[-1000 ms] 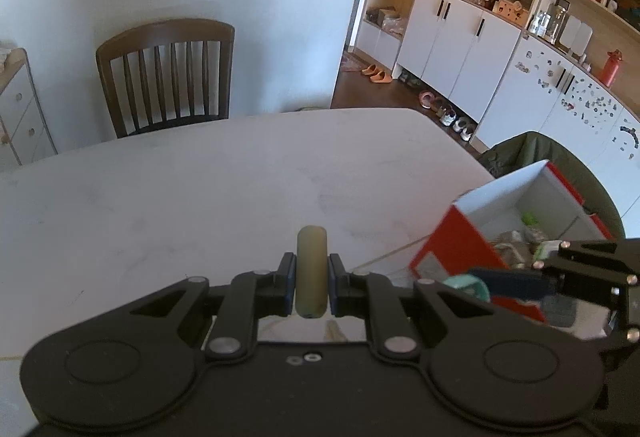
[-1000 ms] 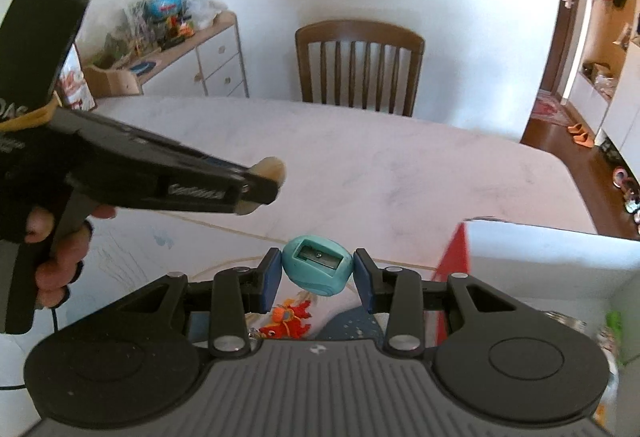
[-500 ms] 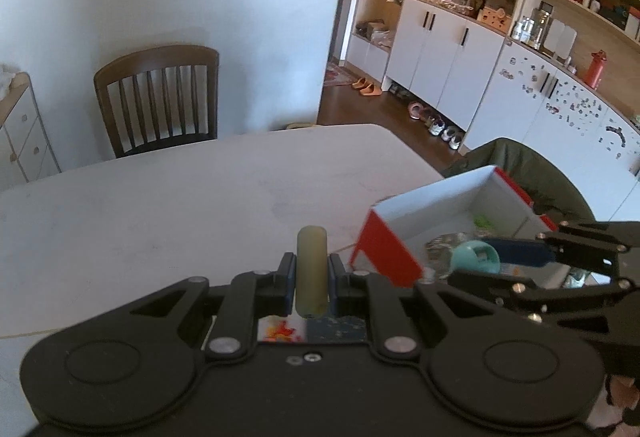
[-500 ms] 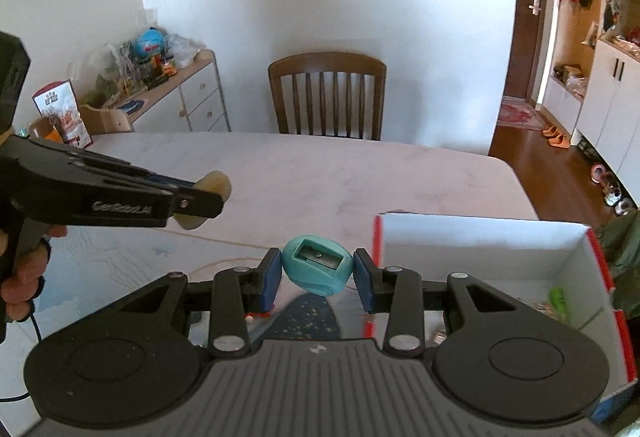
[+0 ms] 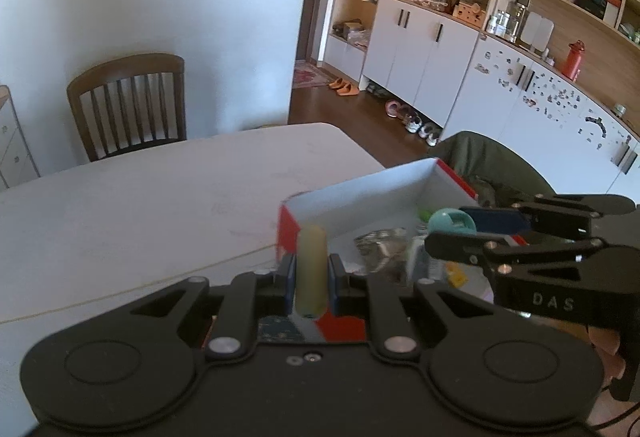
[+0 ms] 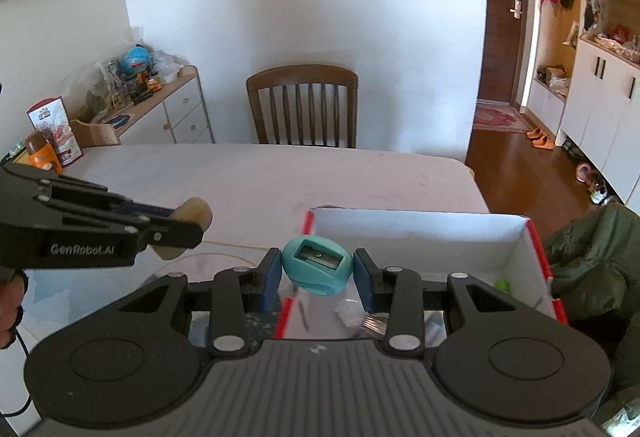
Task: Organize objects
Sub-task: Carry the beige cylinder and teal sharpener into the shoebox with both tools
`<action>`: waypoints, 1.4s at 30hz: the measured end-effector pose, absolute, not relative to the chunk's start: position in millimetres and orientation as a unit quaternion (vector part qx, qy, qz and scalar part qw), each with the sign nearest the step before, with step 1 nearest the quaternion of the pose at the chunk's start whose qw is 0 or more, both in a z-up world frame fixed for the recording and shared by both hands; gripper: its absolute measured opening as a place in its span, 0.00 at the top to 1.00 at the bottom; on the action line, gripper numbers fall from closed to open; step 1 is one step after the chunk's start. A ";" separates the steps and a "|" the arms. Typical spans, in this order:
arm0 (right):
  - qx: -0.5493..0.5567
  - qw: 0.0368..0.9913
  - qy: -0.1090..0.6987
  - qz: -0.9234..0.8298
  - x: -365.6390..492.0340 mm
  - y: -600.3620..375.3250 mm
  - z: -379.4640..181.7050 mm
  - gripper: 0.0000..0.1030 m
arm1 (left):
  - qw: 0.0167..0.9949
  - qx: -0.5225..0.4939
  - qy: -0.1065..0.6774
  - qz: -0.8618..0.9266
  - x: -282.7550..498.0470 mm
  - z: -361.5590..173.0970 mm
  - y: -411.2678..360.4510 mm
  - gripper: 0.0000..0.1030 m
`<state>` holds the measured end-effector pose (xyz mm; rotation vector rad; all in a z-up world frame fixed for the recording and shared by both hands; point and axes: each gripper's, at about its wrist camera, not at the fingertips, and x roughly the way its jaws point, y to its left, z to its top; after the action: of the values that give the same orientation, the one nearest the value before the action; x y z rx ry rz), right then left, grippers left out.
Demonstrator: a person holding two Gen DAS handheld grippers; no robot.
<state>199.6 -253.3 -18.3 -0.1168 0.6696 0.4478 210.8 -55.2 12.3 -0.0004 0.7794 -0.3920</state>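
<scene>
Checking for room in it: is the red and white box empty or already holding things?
Holding things. The box is open-topped, with crumpled foil and a small green item on its floor.

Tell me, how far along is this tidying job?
Partly done, it seems. A few small things already lie in the red and white box. In hand: the right gripper holds a teal pencil sharpener above the box, and the left gripper holds a yellowish eraser near its corner. Left: dropping both in.
</scene>
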 end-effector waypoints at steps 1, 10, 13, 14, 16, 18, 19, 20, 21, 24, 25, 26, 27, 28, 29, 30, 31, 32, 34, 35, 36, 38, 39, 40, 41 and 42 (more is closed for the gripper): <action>-0.056 0.919 0.326 0.216 200.6 -259.4 -18.1 0.63 | 0.906 0.000 0.379 -0.191 210.4 11.5 -60.4 0.86; -0.052 0.920 0.335 0.195 211.2 -310.8 -24.2 0.63 | 0.899 0.002 0.390 -0.201 214.4 -3.3 -105.2 0.86; -0.054 0.920 0.340 0.189 215.6 -325.5 -29.3 0.63 | 0.895 0.003 0.397 -0.201 218.0 -10.1 -118.3 0.86; -0.054 0.919 0.343 0.187 217.7 -330.9 -31.7 0.63 | 0.894 0.004 0.399 -0.201 220.2 -12.8 -123.2 0.86; -0.054 0.918 0.348 0.182 222.2 -340.7 -36.3 0.63 | 0.893 0.006 0.404 -0.201 224.6 -18.1 -132.9 0.86; -0.056 0.916 0.354 0.177 227.8 -349.8 -41.8 0.63 | 0.891 0.009 0.408 -0.198 229.0 -24.4 -142.1 0.86; -0.058 0.915 0.358 0.175 231.1 -353.6 -44.7 0.63 | 0.890 0.011 0.411 -0.196 231.7 -28.4 -146.8 0.86; -0.060 0.914 0.362 0.174 235.5 -357.7 -48.4 0.63 | 0.889 0.014 0.414 -0.194 234.8 -32.2 -150.4 0.86; -0.061 0.912 0.366 0.173 239.3 -360.6 -51.7 0.63 | 0.888 0.016 0.418 -0.191 236.8 -36.1 -154.1 0.86; -0.065 0.907 0.379 0.170 251.8 -368.0 -63.7 0.63 | 0.885 0.022 0.429 -0.181 247.5 -48.7 -162.0 0.86; -0.067 0.906 0.382 0.170 256.0 -369.5 -68.0 0.63 | 0.883 0.023 0.433 -0.178 252.0 -52.9 -164.4 0.86; -0.069 0.904 0.386 0.169 260.5 -370.7 -72.5 0.63 | 0.882 0.024 0.437 -0.175 256.1 -57.0 -166.5 0.86; -0.071 0.903 0.389 0.169 264.5 -370.8 -76.6 0.63 | 0.881 0.025 0.440 -0.172 259.0 -60.2 -168.8 0.86; -0.073 0.901 0.392 0.169 269.0 -370.6 -80.8 0.63 | 0.880 0.028 0.443 -0.171 262.7 -63.9 -171.2 0.86; -0.074 0.900 0.396 0.169 274.0 -370.8 -85.1 0.63 | 0.879 0.031 0.444 -0.169 266.2 -67.2 -173.6 0.86; -0.075 0.898 0.400 0.169 278.9 -370.2 -89.2 0.63 | 0.879 0.034 0.447 -0.165 270.2 -71.1 -176.0 0.86; -0.075 0.896 0.403 0.171 283.6 -370.3 -93.2 0.63 | 0.878 0.037 0.449 -0.162 273.5 -73.5 -178.1 0.86; -0.077 0.894 0.406 0.172 288.1 -369.9 -97.2 0.63 | 0.877 0.039 0.451 -0.159 276.8 -76.4 -179.9 0.86; -0.082 0.891 0.412 0.174 296.9 -368.4 -104.3 0.63 | 0.876 0.045 0.456 -0.152 283.6 -81.8 -182.2 0.86; -0.084 0.889 0.414 0.175 300.8 -366.4 -108.0 0.63 | 0.874 0.048 0.459 -0.150 287.0 -84.6 -183.4 0.86; -0.087 0.888 0.416 0.175 304.8 -365.4 -110.4 0.63 | 0.873 0.051 0.461 -0.149 289.8 -87.1 -184.4 0.86; -0.092 0.885 0.421 0.176 313.4 -362.3 -115.8 0.63 | 0.871 0.058 0.466 -0.144 295.1 -91.7 -186.9 0.86; -0.093 0.884 0.423 0.177 317.8 -361.1 -118.0 0.63 | 0.870 0.060 0.468 -0.142 297.3 -93.2 -187.6 0.86; -0.093 0.882 0.426 0.177 322.7 -359.5 -119.6 0.63 | 0.870 0.064 0.469 -0.140 299.1 -94.1 -188.8 0.86; -0.093 0.880 0.430 0.178 328.6 -357.1 -121.8 0.63 | 0.870 0.070 0.468 -0.139 300.5 -94.5 -190.7 0.86; -0.093 0.879 0.432 0.178 333.1 -355.6 -124.5 0.63 | 0.869 0.076 0.469 -0.139 302.3 -95.7 -192.7 0.86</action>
<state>333.1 -355.6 -124.5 -0.1944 0.9016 0.3701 302.3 -192.7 -95.7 0.1594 0.9815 -0.2914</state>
